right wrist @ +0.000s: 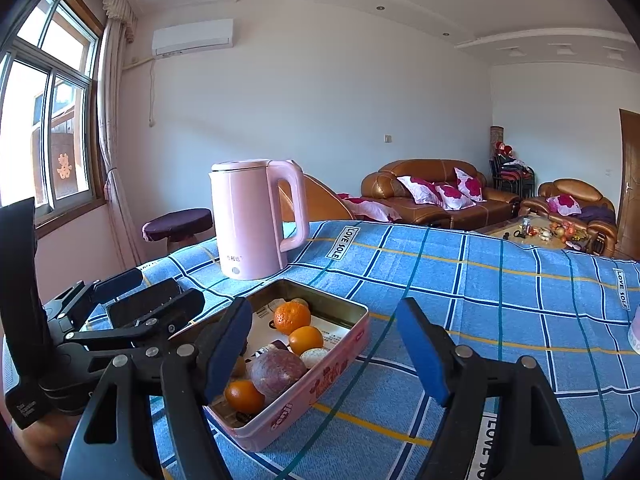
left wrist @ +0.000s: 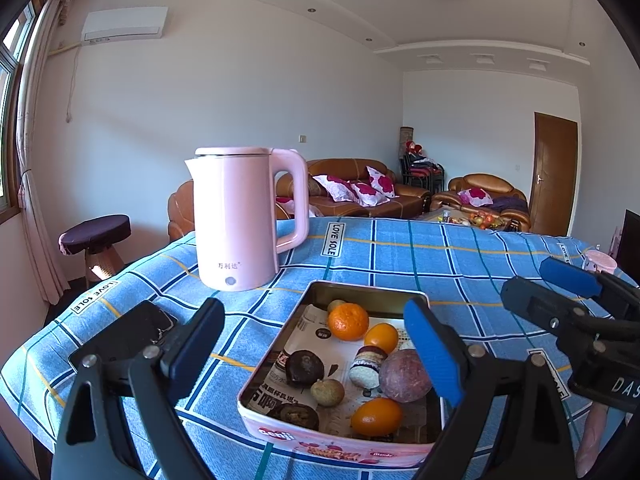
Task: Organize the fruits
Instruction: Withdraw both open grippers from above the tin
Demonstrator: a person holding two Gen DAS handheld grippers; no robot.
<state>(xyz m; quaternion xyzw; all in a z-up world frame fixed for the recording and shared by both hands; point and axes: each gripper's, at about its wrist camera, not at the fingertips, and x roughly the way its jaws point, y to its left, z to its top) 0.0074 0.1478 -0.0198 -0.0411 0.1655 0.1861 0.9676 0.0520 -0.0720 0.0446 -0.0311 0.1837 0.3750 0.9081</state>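
Note:
A pink tin tray lined with printed paper lies on the blue checked tablecloth. It holds a mandarin, two small oranges, a purple passion fruit, dark brown fruits and a small tan fruit. My left gripper is open and empty above the tray's near left part. My right gripper is open and empty over the tray's right edge. The right gripper also shows in the left view, the left gripper in the right view.
A pink electric kettle stands on the table behind the tray. A dark phone-like object lies left of the tray. A pink cup stands at the table's far right. A stool, sofas and a door lie beyond the table.

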